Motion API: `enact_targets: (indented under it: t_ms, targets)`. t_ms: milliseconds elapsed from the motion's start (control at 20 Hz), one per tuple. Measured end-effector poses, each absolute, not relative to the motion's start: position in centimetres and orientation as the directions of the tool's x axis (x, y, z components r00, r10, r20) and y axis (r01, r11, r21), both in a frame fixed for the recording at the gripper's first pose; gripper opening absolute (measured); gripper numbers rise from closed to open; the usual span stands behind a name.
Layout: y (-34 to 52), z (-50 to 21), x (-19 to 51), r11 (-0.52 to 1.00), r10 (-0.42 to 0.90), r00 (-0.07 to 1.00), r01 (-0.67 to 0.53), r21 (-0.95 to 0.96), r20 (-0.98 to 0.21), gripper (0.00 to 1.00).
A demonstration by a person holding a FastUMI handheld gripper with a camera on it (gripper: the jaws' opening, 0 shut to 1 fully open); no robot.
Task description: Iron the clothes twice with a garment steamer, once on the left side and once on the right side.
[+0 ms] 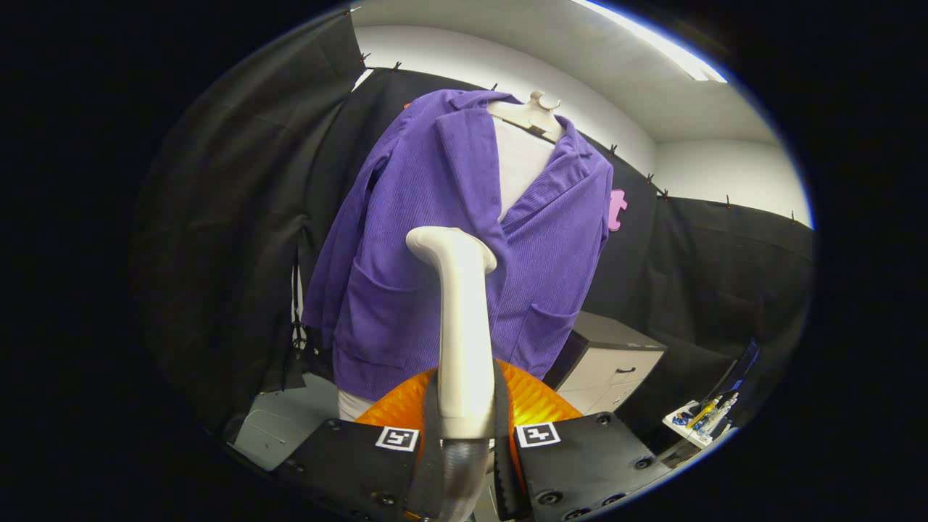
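1. My gripper [464, 428] is closed on the handle of the garment steamer [461, 319]; both fingers press its sides, one from 9 o'clock, the other from 3 o'clock.
2. The steamer stands upright between the fingers, its bent head at 12 o'clock from them and turned toward 10 o'clock.
3. Just beyond the head hangs the purple jacket [435, 239], worn open over a white mannequin torso [519, 168]. I cannot tell whether the head touches the cloth.
4. The jacket's patch pockets lie at 9 and 3 o'clock of the steamer's stem.
5. A grey drawer cabinet [612, 366] stands at 4 o'clock of the jacket, against the black cloth wall [239, 217].
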State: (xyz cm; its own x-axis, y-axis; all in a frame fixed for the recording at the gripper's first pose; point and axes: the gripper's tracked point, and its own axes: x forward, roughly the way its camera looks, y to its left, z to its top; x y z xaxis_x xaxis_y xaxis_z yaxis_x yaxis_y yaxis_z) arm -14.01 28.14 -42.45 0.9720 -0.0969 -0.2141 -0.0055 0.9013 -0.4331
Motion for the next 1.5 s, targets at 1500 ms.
enact_targets:
  t_ms: [1500]
  targets:
    - [24.6, -56.3, -20.1, 0.884, -0.126, 0.879, -0.111, -0.454, -0.460, 0.36]
